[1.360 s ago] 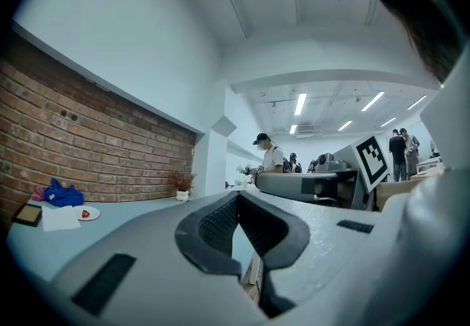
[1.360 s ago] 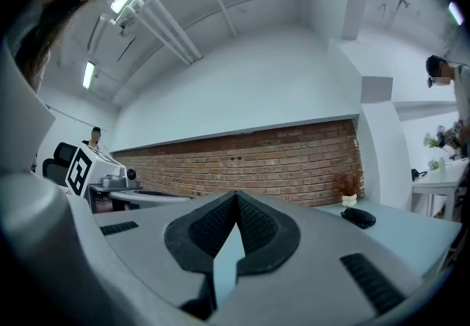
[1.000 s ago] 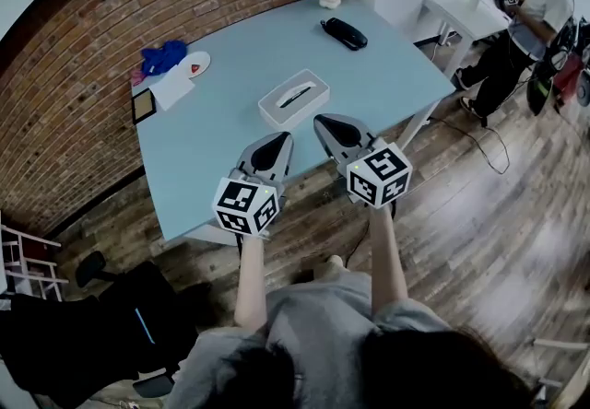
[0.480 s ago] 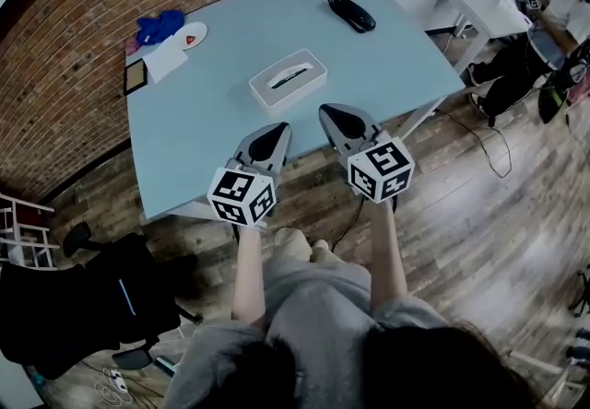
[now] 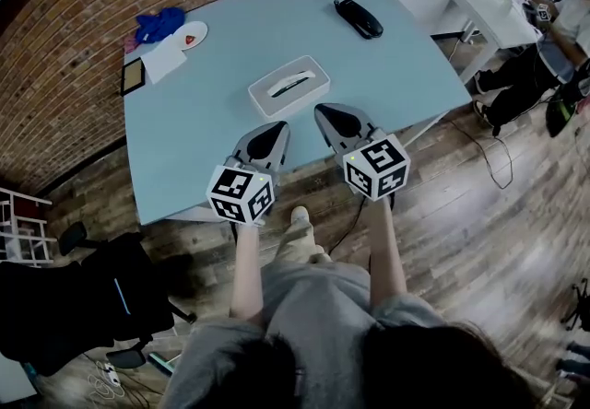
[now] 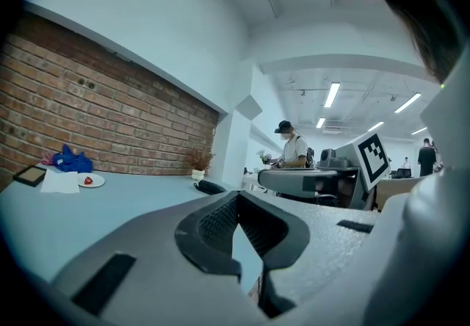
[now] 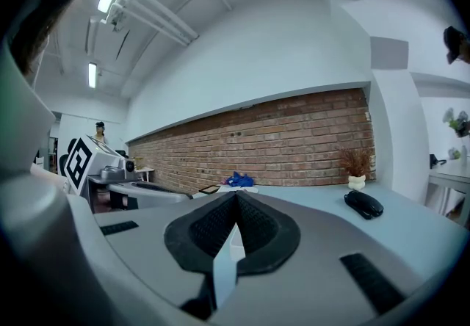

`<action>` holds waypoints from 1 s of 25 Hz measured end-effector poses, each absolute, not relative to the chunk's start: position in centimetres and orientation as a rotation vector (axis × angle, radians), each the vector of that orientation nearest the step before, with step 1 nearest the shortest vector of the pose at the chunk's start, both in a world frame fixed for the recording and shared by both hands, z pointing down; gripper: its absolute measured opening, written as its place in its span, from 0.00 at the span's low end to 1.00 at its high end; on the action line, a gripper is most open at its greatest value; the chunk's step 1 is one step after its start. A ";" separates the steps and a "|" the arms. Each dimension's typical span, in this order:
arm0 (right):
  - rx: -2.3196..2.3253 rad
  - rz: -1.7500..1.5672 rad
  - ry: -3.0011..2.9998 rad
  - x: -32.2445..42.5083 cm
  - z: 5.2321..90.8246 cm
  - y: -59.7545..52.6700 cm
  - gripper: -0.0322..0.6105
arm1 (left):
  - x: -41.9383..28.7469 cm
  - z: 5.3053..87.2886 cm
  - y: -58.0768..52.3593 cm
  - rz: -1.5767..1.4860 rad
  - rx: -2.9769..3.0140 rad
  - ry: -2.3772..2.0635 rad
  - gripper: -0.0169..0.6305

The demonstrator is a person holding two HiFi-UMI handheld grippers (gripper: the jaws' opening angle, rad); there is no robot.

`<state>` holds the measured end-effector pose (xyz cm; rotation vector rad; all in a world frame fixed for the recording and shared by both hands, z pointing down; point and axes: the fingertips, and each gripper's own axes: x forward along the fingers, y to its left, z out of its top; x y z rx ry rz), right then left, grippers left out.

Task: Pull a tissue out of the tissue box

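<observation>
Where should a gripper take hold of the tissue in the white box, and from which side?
Pinch at the middle of the dark slot in the top of the tissue box, coming straight down: the box lies flat on the table, slot facing up. No tissue stands clearly out, so the tips probably must reach into the slot.

Dim, bluish, bent at the edges (corners black), with ceiling strip lights [image 6: 332,95] glowing far beyond the left gripper [image 6: 237,200].

Smooth tissue box [image 5: 304,92], matt table [image 5: 184,126], rough brick wall [image 5: 55,57]
</observation>
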<state>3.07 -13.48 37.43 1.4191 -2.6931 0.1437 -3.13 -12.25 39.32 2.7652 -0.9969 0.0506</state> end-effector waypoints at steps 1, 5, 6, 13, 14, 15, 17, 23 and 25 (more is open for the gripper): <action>1.416 0.148 -2.691 3.2 37.6 -14.0 0.05 | -3.1 39.6 -12.6 0.053 2.761 -0.999 0.03; 1.386 0.162 -2.679 3.5 38.4 -16.3 0.05 | -3.3 40.4 -14.7 0.055 2.736 -1.013 0.03; 1.375 0.164 -2.673 3.5 38.6 -17.0 0.05 | -3.3 40.6 -15.3 0.056 2.731 -1.014 0.03; 1.284 0.199 -2.627 3.2 41.0 -22.5 0.05 | -3.4 42.7 -19.9 0.100 2.680 -1.008 0.03; 1.267 0.199 -2.618 3.1 41.4 -23.1 0.05 | -3.4 43.1 -20.5 0.105 2.672 -1.006 0.03; 1.247 0.195 -2.609 2.9 41.8 -23.7 0.05 | -3.4 43.3 -21.0 0.110 2.668 -1.002 0.03; 1.209 0.178 -2.591 2.7 42.4 -24.7 0.05 | -3.2 43.9 -21.9 0.121 2.665 -0.992 0.03; 1.103 0.084 -2.525 2.7 43.6 -27.5 0.05 | -3.1 45.2 -23.9 0.182 2.656 -0.979 0.03; 1.032 0.040 -2.495 2.6 44.2 -28.1 0.05 | -3.2 45.6 -24.3 0.197 2.642 -0.989 0.03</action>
